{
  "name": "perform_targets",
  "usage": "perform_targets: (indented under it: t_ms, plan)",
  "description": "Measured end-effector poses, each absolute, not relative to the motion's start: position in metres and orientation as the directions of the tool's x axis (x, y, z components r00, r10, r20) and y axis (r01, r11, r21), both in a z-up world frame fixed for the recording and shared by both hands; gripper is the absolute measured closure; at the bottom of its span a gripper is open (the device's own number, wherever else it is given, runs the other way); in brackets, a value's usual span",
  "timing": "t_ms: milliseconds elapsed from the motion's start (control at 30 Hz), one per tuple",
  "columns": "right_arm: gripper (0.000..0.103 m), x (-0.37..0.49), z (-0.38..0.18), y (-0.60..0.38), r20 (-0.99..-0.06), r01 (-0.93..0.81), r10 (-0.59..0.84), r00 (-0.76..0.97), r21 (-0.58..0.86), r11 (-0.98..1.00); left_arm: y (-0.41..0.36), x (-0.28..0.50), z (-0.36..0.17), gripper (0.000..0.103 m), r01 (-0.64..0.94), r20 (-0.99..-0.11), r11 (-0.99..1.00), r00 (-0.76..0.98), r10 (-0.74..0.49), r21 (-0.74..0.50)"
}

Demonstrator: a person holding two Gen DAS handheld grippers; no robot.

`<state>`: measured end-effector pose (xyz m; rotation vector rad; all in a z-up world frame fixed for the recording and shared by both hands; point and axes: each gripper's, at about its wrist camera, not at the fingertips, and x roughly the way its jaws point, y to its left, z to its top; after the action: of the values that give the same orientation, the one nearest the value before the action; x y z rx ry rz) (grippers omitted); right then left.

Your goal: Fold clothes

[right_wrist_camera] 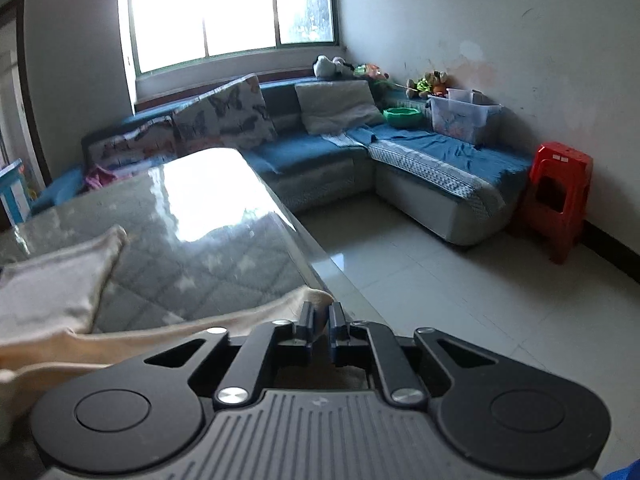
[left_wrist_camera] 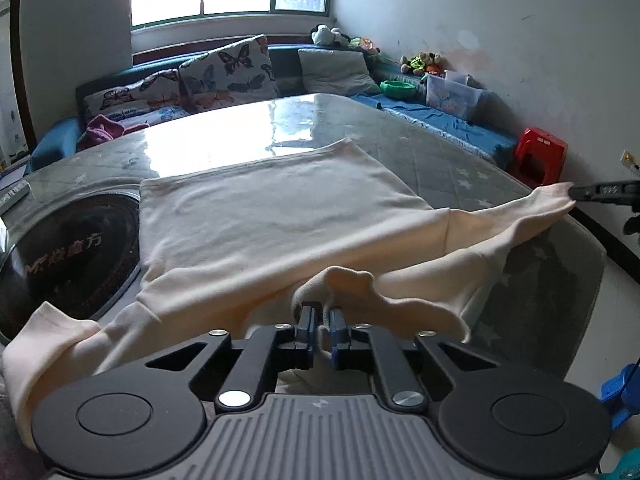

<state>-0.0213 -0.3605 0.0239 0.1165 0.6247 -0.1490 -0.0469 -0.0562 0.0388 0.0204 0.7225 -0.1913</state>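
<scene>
A: Left wrist view, bottom centre: left gripper (left_wrist_camera: 322,312), jaws closed on a bunched fold of the cream garment (left_wrist_camera: 260,216). Cloth sits between the blue pads and puffs up just above the tips.

B: Where's the rest of it?

A: Body lies flat on the grey glass-topped table (left_wrist_camera: 420,148), mid-frame. One sleeve trails to lower left, partly over the dark round inset (left_wrist_camera: 72,252). The other sleeve stretches to the right edge of the frame.

B: Held there?

A: Yes. Right gripper (left_wrist_camera: 576,193) shows at far right, pinching the cuff end; sleeve is lifted off the table and pulled fairly taut.

B: Right wrist view agrees?

A: Right gripper (right_wrist_camera: 320,312) at bottom centre, jaws nearly together, cream garment (right_wrist_camera: 52,284) edge caught between them right at the tips. Cloth runs off to lower left. Grip point sits over the table (right_wrist_camera: 208,240) edge, tiled floor (right_wrist_camera: 460,300) to the right.

B: Background?

A: Blue sofa (right_wrist_camera: 440,152) upper centre, red stool (right_wrist_camera: 560,196) at right.
</scene>
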Motion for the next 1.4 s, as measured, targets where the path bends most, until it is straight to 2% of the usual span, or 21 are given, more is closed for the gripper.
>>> perform_targets:
  t_ms: [167,233,333,467,533,800,1033,1167,1400]
  plan:
    - [0.089,-0.019,0.023,-0.358,-0.601,0.201,-0.142,0.786,0.031,0.979,-0.054,-0.069,0.052,0.097,0.215,-0.626,0.976,0.756,-0.193,-0.041]
    - [0.082,-0.020,0.026,-0.357,-0.598,0.194,-0.136,0.790,0.033,0.980,-0.055,-0.079,0.057,0.097,0.229,-0.617,0.973,0.761,-0.203,-0.037]
    - [0.080,-0.021,0.029,-0.352,-0.595,0.161,-0.111,0.796,0.031,0.986,-0.059,-0.094,0.061,0.097,0.262,-0.609,0.964,0.760,-0.227,-0.032]
    - [0.078,-0.022,0.033,-0.333,-0.601,0.062,-0.019,0.799,0.051,0.997,-0.065,-0.106,0.059,0.097,0.315,-0.624,0.949,0.741,-0.249,-0.004]
    - [0.073,-0.023,0.036,-0.318,-0.605,-0.002,0.035,0.796,0.055,0.998,-0.066,-0.106,0.059,0.095,0.325,-0.628,0.946,0.736,-0.252,0.002]
    - [0.072,-0.023,0.044,-0.250,-0.624,-0.276,0.255,0.739,0.064,0.959,-0.063,-0.094,0.078,0.095,0.326,-0.559,0.945,0.778,-0.287,-0.030]
    - [0.071,-0.027,0.034,-0.201,-0.656,-0.445,0.362,0.662,0.044,0.894,-0.074,-0.058,0.058,0.093,0.302,-0.600,0.948,0.743,-0.298,-0.096]
    - [0.070,-0.033,0.025,-0.190,-0.693,-0.497,0.368,0.620,0.015,0.867,-0.087,-0.051,0.043,0.092,0.336,-0.625,0.934,0.706,-0.334,-0.120]
    - [0.068,-0.049,0.018,-0.208,-0.721,-0.476,0.346,0.601,0.024,0.879,-0.100,-0.057,0.027,0.089,0.401,-0.663,0.911,0.658,-0.356,-0.091]
